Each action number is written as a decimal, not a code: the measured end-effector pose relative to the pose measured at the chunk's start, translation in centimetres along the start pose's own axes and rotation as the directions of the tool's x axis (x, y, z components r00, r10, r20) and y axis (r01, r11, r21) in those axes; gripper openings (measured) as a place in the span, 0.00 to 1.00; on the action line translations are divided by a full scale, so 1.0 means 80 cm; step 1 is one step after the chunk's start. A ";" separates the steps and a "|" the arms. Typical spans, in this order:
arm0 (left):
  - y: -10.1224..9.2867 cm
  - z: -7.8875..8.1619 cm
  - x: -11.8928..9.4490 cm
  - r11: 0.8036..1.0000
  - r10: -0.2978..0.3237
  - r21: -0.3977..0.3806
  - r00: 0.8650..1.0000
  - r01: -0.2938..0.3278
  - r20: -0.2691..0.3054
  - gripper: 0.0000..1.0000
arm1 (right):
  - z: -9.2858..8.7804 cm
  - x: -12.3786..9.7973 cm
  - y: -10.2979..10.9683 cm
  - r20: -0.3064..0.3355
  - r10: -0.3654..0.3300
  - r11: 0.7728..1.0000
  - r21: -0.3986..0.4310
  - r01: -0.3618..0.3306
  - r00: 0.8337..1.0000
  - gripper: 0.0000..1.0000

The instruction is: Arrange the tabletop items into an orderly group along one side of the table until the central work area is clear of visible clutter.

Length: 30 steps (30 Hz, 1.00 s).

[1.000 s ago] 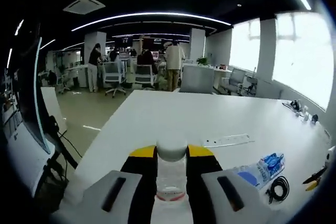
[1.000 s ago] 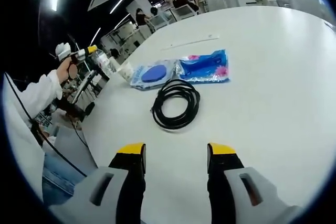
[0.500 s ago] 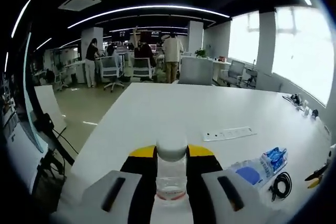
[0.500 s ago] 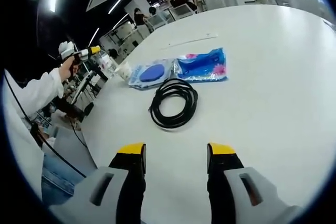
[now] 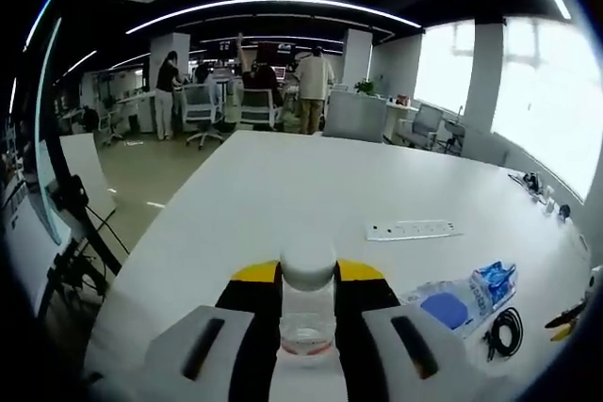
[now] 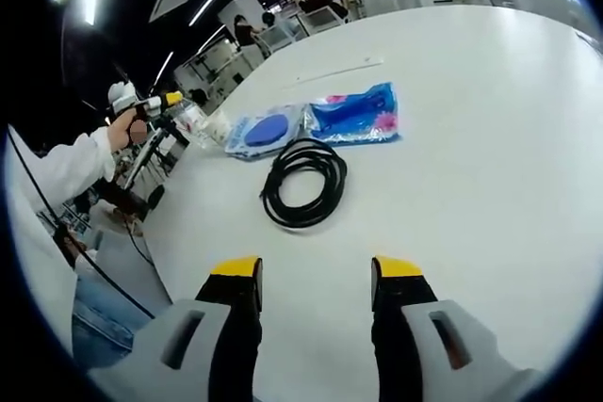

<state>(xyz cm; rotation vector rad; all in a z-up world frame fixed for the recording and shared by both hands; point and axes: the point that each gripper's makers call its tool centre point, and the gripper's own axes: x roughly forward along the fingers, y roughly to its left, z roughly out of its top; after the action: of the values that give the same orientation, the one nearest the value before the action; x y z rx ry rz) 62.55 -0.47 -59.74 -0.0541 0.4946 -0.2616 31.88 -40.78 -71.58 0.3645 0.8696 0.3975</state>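
Left claw (image 5: 308, 275) still grips clear bottle (image 5: 307, 313); right claw (image 6: 316, 270) stays open, cable (image 6: 303, 183) seemingly unmoved.

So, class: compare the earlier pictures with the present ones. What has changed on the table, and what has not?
Only the cameras shifted; nothing on the table visibly moved. The left gripper stays shut on the clear bottle, and the right gripper stays open above the table, short of the black cable coil and blue packet.
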 end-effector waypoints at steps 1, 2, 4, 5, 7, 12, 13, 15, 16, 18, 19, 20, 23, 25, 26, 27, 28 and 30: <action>0.000 -0.001 0.001 1.000 0.000 0.000 1.000 0.000 -0.001 0.18 | 0.000 0.000 0.000 0.000 0.000 1.000 0.000 0.000 1.000 0.45; 0.001 -0.002 0.002 1.000 0.000 -0.001 1.000 0.000 -0.005 0.18 | 0.000 0.000 0.001 -0.002 0.001 1.000 0.000 -0.001 1.000 0.45; 0.004 -0.004 0.004 1.000 0.002 -0.007 1.000 -0.002 -0.008 0.18 | -0.001 0.001 0.001 -0.004 0.004 1.000 -0.001 -0.004 1.000 0.45; 0.002 -0.005 0.004 1.000 0.002 -0.006 1.000 -0.002 -0.009 0.18 | -0.001 0.002 0.002 -0.007 0.005 1.000 0.000 -0.005 1.000 0.45; 0.000 -0.006 0.005 1.000 0.000 -0.001 1.000 0.000 -0.011 0.18 | -0.002 0.002 0.002 -0.008 0.006 1.000 -0.002 -0.006 1.000 0.45; 0.000 -0.011 0.008 1.000 0.000 0.005 1.000 0.000 -0.019 0.19 | -0.001 0.002 0.002 -0.007 0.005 1.000 0.000 -0.005 1.000 0.45; 0.000 -0.011 0.009 1.000 -0.001 0.005 1.000 0.001 -0.019 0.19 | -0.001 0.002 0.002 -0.007 0.006 1.000 0.001 -0.006 1.000 0.45; 0.000 -0.011 0.011 1.000 -0.002 0.006 1.000 0.002 -0.014 0.19 | -0.002 0.003 0.001 -0.006 0.006 1.000 0.002 -0.006 1.000 0.45; 0.000 -0.009 0.012 1.000 0.000 0.007 1.000 0.000 -0.008 0.19 | -0.002 0.003 0.001 -0.006 0.007 1.000 0.002 -0.007 1.000 0.45; 0.001 -0.008 0.012 1.000 0.003 0.001 1.000 -0.003 -0.007 0.19 | -0.002 0.002 0.000 -0.007 0.006 1.000 0.001 -0.006 1.000 0.45; 0.001 -0.008 0.012 1.000 0.004 0.001 1.000 -0.004 -0.007 0.19 | -0.002 0.002 0.000 -0.007 0.006 1.000 0.003 -0.006 1.000 0.45; -0.001 -0.009 0.012 1.000 0.003 0.006 1.000 -0.003 -0.007 0.19 | -0.003 0.003 0.000 -0.006 0.006 1.000 0.005 -0.006 1.000 0.45; -0.005 -0.011 0.010 1.000 0.004 0.014 1.000 -0.004 -0.004 0.19 | -0.003 0.003 -0.001 -0.006 0.008 1.000 0.009 -0.008 1.000 0.45; -0.012 -0.013 0.007 1.000 0.007 0.029 1.000 -0.007 0.000 0.19 | -0.004 0.004 0.000 -0.007 0.011 1.000 0.008 -0.011 1.000 0.45; -0.011 -0.013 0.008 1.000 0.009 0.025 1.000 -0.009 0.002 0.19 | -0.004 0.004 0.001 -0.008 0.013 1.000 0.007 -0.013 1.000 0.45; -0.010 -0.013 0.008 1.000 0.012 0.026 1.000 -0.012 0.010 0.19 | -0.004 0.004 0.002 -0.008 0.015 1.000 0.006 -0.015 1.000 0.45; -0.009 -0.014 0.009 1.000 0.015 0.026 1.000 -0.015 0.014 0.19 | -0.005 0.004 0.003 -0.009 0.017 1.000 0.006 -0.017 1.000 0.45; -0.007 -0.014 0.010 0.999 0.021 0.039 0.999 -0.022 0.026 0.19 | -0.005 0.004 0.003 -0.008 0.017 1.000 0.007 -0.017 1.000 0.45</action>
<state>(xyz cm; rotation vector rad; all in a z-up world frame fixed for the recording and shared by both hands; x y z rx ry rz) 62.57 -1.23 -61.02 -0.0140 0.4643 -0.2487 31.71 -40.35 -71.90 0.3771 0.8760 0.4125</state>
